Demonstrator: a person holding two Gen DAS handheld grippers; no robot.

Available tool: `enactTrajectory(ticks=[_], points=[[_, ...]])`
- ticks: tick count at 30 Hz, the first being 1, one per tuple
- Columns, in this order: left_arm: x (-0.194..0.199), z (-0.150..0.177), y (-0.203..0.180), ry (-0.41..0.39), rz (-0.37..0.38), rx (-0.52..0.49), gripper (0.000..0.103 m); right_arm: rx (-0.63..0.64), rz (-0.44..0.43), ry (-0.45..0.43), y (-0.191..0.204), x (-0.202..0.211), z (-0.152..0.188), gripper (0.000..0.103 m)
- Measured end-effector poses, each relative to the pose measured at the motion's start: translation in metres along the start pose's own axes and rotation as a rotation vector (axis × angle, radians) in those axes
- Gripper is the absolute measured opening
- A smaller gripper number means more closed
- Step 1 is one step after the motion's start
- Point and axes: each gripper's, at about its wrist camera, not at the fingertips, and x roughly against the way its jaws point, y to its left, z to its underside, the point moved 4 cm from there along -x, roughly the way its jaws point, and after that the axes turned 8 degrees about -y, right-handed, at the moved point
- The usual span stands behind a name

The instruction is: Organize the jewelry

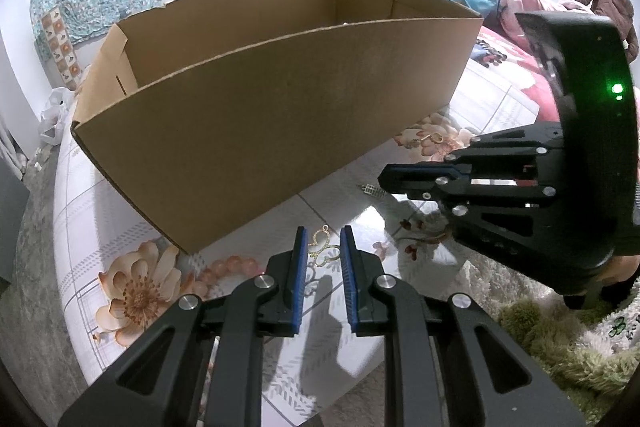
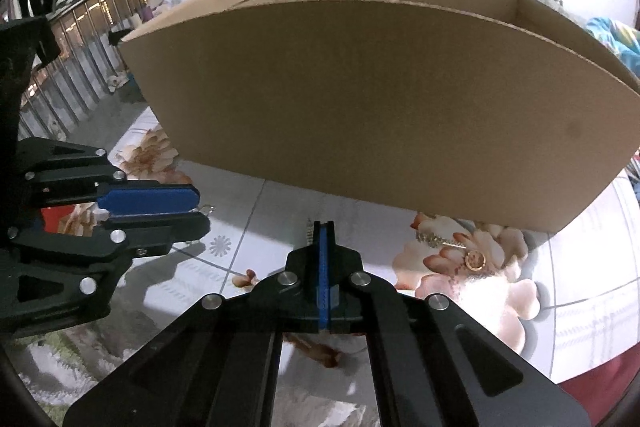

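Cardboard box (image 1: pixel 280 115) stands open, contents unseen, beside butterfly pendant (image 1: pixel 322 247).

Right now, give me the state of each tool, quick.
Left tool: open, straddling the gold butterfly pendant, not clamped on it.
Right tool: closed; whether it pinches the small silver piece at its tip cannot be told.

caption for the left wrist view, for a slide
Open left gripper straddles a gold butterfly pendant on the floral cloth, beside a cardboard box.

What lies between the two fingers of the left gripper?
A gold butterfly pendant lies on the floral sheet between the open left gripper fingers, untouched; the left wrist view shows it.
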Motion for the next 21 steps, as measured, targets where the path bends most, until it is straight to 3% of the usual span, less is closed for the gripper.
enactTrajectory(ticks=[3, 6, 11, 14, 21], points=[[0.0, 0.001, 0.0, 0.0, -0.001, 0.003, 0.016, 0.005, -0.012, -0.002, 0.002, 0.002, 0.0, 0.003], [0.001, 0.001, 0.0, 0.0, 0.001, 0.004, 0.016, 0.03, -0.005, 0.002, -0.001, 0.001, 0.001, 0.02], [0.001, 0.003, 0.001, 0.002, 0.001, 0.008, 0.016, 0.082, 0.007, 0.013, 0.006, -0.011, -0.003, 0.02], [0.001, 0.003, 0.001, 0.003, 0.003, 0.009, 0.016, 0.092, 0.003, 0.017, 0.006, -0.011, -0.005, 0.004], [0.0, 0.003, 0.002, 0.005, 0.002, 0.009, 0.016, 0.064, -0.003, 0.01, 0.001, -0.007, -0.007, 0.0]])
